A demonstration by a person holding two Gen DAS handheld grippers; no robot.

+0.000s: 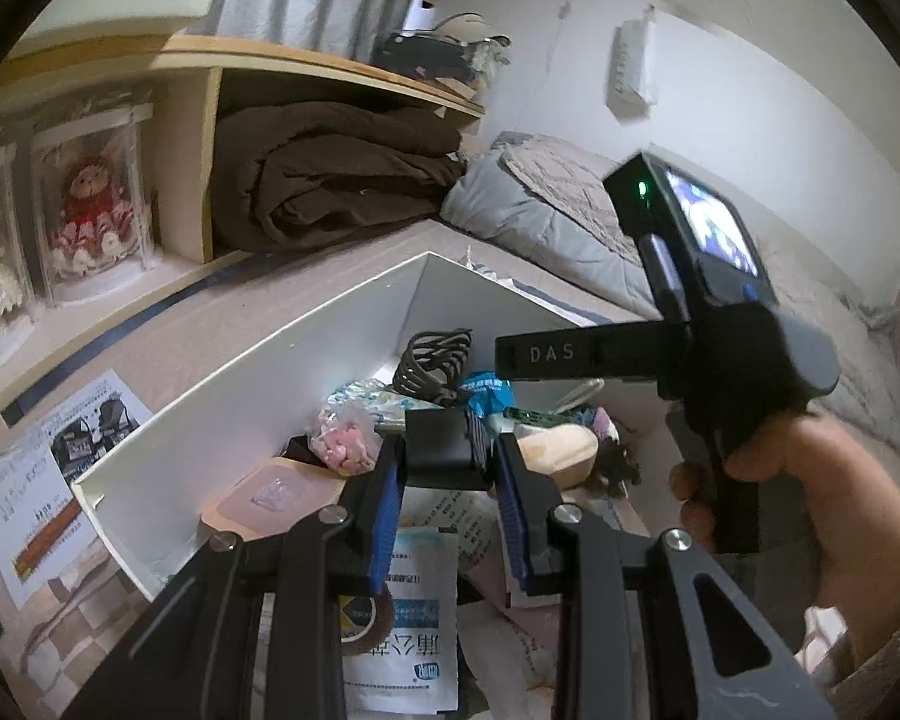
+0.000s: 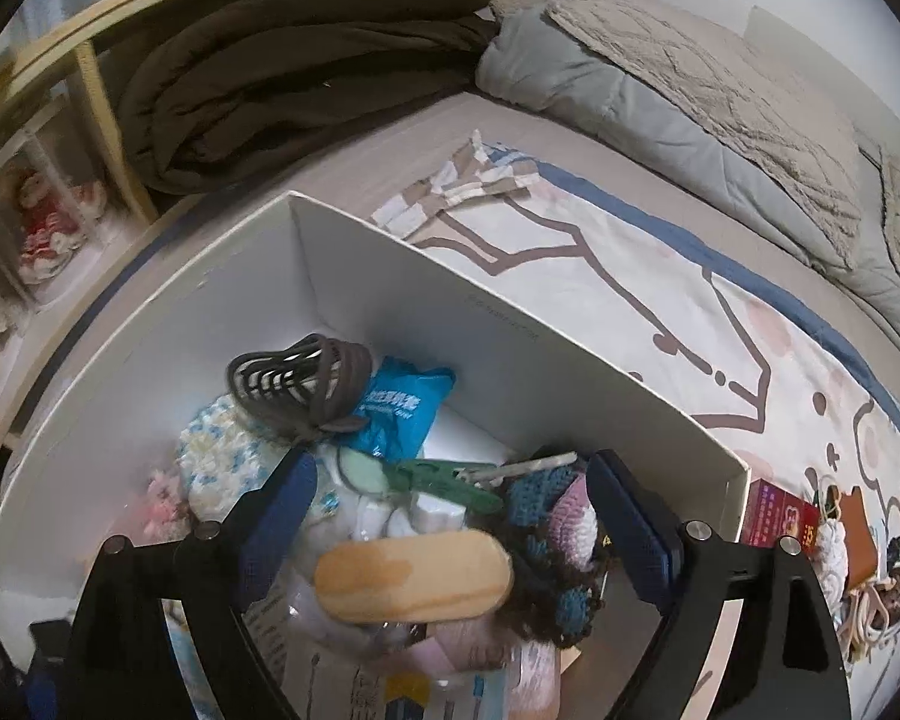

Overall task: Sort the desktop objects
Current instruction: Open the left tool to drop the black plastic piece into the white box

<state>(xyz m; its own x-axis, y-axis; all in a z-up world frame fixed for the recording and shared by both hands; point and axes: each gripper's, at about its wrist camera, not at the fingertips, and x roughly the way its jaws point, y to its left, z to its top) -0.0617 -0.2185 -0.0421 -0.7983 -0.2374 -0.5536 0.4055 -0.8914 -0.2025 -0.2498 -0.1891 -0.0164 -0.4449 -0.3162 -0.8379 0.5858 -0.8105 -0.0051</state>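
Observation:
A white box (image 2: 390, 300) on the bed holds mixed items: a dark claw hair clip (image 2: 300, 378), a blue packet (image 2: 402, 402), a green clip (image 2: 450, 483), crocheted pieces (image 2: 558, 510) and an oval wooden brush (image 2: 414, 579). My right gripper (image 2: 450, 510) hovers over them with its jaws wide open. The brush lies below, between the jaws, and the pads do not touch it. In the left wrist view my left gripper (image 1: 450, 456) is shut on a small black block (image 1: 438, 438) at the box's (image 1: 240, 360) near side. A hand (image 1: 810, 480) holds the right tool there.
A red packet (image 2: 780, 516) and small items lie on the patterned sheet right of the box. A folded brown blanket (image 2: 270, 78) and grey quilt (image 2: 660, 90) lie behind. Boxed dolls (image 1: 90, 204) stand on the left shelf. A leaflet (image 1: 48, 480) and tape roll (image 1: 366, 618) lie nearby.

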